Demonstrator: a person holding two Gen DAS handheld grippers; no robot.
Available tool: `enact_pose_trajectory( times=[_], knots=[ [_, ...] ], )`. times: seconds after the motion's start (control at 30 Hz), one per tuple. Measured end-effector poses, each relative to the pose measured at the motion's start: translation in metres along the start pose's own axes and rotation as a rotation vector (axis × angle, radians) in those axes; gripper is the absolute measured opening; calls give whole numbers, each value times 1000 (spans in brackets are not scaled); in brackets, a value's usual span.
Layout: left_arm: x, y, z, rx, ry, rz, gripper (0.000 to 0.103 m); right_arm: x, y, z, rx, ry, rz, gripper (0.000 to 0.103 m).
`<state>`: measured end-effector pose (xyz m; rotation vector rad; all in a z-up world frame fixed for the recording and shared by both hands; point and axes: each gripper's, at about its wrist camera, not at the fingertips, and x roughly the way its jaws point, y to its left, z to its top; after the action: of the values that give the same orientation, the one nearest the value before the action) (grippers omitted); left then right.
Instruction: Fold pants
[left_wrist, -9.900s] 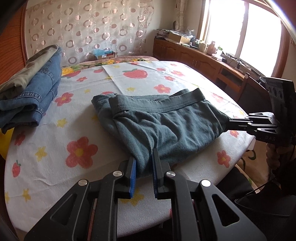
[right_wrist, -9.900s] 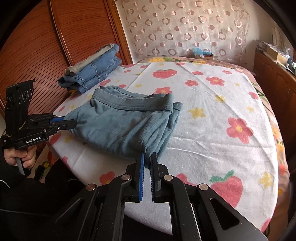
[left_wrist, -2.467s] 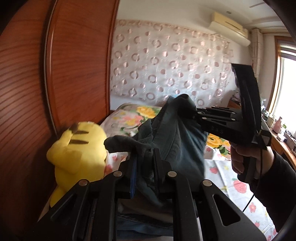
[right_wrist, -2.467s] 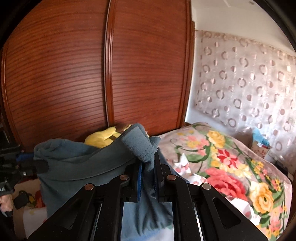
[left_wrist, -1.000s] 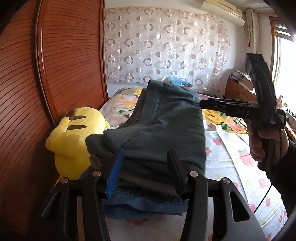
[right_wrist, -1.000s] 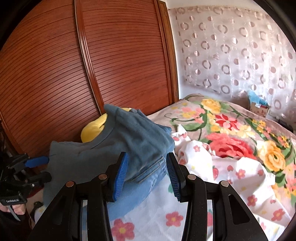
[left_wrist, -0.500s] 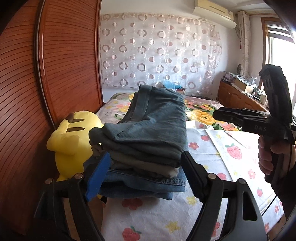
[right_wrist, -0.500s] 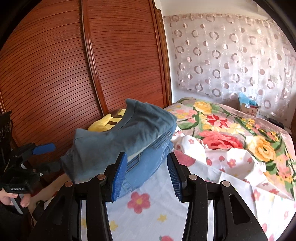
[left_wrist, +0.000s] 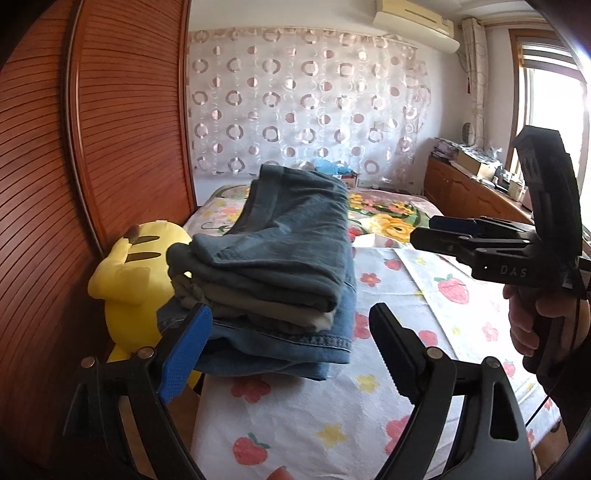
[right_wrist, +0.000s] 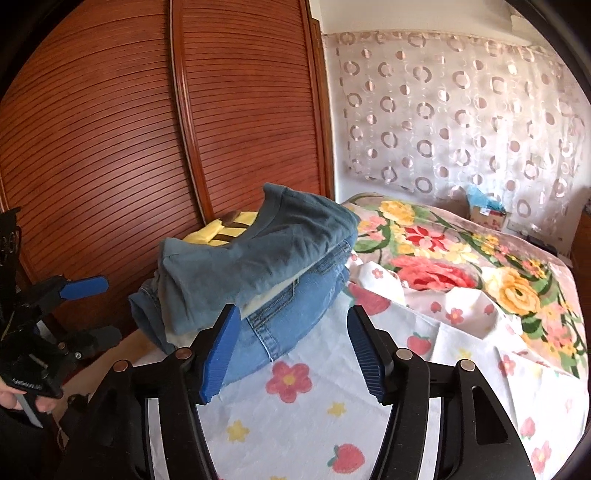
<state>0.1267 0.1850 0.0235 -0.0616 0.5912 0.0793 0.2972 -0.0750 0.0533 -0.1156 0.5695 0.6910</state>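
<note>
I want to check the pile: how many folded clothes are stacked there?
3: grey-blue pants on top, a beige garment in the middle, jeans at the bottom. More may be hidden.

Your folded teal pants cover most of the beige garment and the jeans beneath, so only their edges show. The stack hides much of the yellow plush toy. The clutter on the wooden sideboard by the window is too small to make out. Your left hand is cut off by the right wrist view's edge.
</note>
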Motion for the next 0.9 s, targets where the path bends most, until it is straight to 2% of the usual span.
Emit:
enact_pose_trajectory(
  times=[0.6, 0.9],
  knots=[
    [-9, -32, -6, 17, 6, -27, 87, -48, 16, -25, 63, 3, -151, 66],
    [-20, -63, -16, 42, 8, -58, 87, -88, 28, -49, 84, -6, -189, 75]
  ],
)
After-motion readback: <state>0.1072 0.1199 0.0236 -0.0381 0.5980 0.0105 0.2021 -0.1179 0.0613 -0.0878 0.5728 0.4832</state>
